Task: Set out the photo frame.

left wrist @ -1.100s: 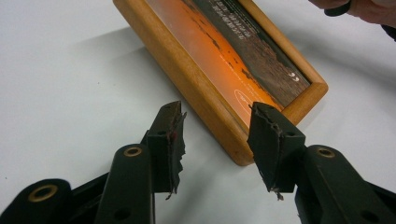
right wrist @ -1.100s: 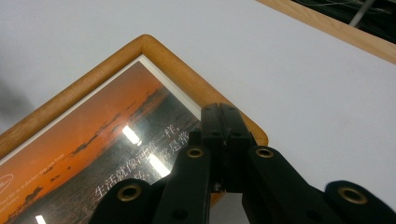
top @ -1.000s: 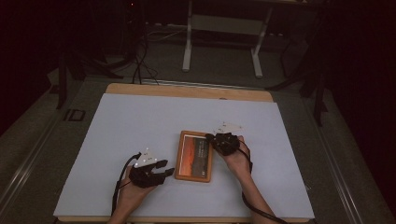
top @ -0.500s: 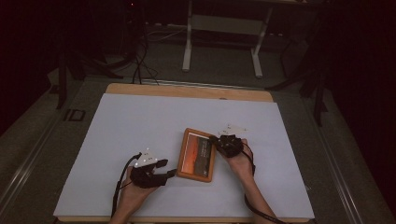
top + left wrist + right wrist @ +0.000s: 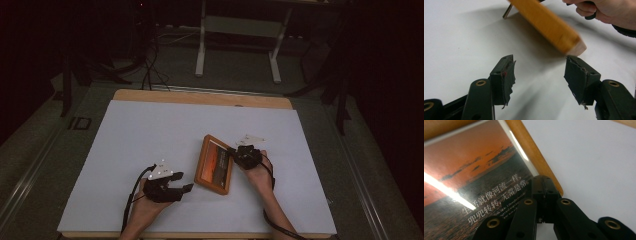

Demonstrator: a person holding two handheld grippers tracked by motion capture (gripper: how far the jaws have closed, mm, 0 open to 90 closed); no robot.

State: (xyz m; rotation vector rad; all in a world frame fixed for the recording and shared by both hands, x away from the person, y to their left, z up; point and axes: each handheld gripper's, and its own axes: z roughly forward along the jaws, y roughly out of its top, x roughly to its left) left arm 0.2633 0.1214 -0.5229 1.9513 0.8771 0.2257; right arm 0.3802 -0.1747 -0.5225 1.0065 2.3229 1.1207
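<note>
Frame [image 5: 214, 164] lies tilted on the counter [image 5: 125, 150], between the two tools. Right tool [image 5: 234, 152] is clamped on the frame's right edge. Left tool [image 5: 539, 75] has just been opening, jaws apart, nothing between them, the frame's corner just beyond.

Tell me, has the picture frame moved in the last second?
Yes. The picture frame has turned clockwise, now lying askew to the table's wooden edge.

Picture frame [image 5: 549, 25] blurred, cut off above

Picture frame [image 5: 215, 164] now tilted off square, left gripper [image 5: 176, 188] jaws just opening, nothing between them.
</note>
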